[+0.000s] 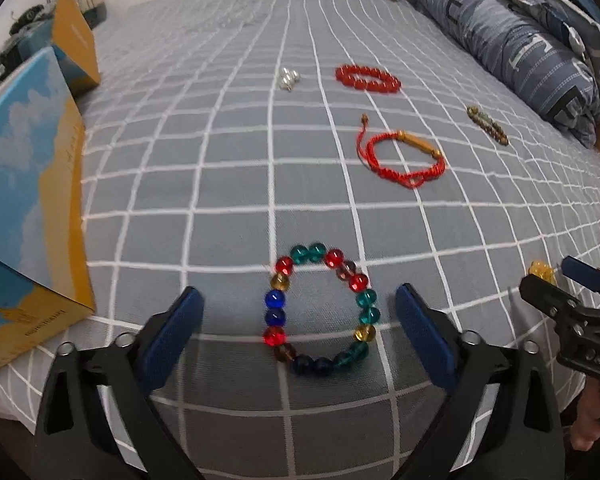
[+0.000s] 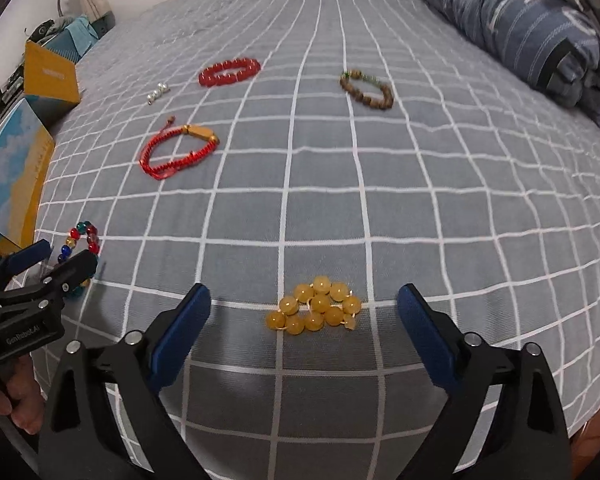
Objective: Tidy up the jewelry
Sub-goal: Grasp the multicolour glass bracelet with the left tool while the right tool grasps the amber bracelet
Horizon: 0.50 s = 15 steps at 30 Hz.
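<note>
On the grey checked bedspread (image 2: 420,208) six pieces of jewelry lay spread out singly, which made each one easy to reach on its own. The left gripper (image 1: 300,316) was wide open and empty, its blue pads either side of the multicoloured bead bracelet (image 1: 320,310), which lay flat in a loop between them; that looked like the line-up for a pick, though the pads were not touching the beads. The right gripper (image 2: 304,312) was likewise spread and holding nothing, aimed at the yellow bead bracelet (image 2: 314,310), which sat bunched in a heap between its fingers. Beyond the yellow bracelet, further up the bed, lay the red cord bracelet (image 2: 176,152), the red bead bracelet (image 2: 229,72), a brown wooden bracelet (image 2: 368,90) and a small cluster of silver beads (image 2: 157,93). Left of the multicoloured bracelet stood an open blue and yellow box (image 1: 32,200), probably where the pieces were meant to go. A folded quilt (image 2: 540,28) lay along the bed's far right side, well apart from the jewelry.
</note>
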Each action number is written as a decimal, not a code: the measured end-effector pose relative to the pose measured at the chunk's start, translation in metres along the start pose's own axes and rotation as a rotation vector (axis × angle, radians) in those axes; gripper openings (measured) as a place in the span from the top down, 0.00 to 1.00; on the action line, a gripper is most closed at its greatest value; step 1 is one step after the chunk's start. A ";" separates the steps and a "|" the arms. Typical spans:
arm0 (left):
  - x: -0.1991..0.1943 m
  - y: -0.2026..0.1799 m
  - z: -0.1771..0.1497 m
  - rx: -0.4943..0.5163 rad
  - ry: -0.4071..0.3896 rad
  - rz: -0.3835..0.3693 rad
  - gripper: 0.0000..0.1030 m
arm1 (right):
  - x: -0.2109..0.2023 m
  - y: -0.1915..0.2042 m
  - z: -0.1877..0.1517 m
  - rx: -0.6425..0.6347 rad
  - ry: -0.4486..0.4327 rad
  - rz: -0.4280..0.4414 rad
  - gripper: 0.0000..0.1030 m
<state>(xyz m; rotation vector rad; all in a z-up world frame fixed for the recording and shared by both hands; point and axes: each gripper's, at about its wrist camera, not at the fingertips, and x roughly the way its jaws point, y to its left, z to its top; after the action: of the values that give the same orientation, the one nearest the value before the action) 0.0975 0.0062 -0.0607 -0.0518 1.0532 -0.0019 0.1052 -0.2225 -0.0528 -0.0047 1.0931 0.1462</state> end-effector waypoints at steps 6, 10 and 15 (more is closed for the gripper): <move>-0.001 0.001 -0.001 0.009 0.026 -0.001 0.50 | 0.011 -0.001 0.001 -0.002 0.036 -0.020 0.34; -0.003 0.002 -0.001 0.006 0.035 -0.019 0.70 | 0.011 -0.003 0.002 0.004 0.041 -0.037 0.47; -0.009 0.004 0.000 0.004 0.017 -0.043 0.91 | 0.010 -0.003 0.003 0.004 0.028 -0.077 0.90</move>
<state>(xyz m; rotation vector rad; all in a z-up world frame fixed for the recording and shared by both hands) 0.0928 0.0109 -0.0532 -0.0711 1.0690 -0.0437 0.1127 -0.2243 -0.0606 -0.0455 1.1194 0.0753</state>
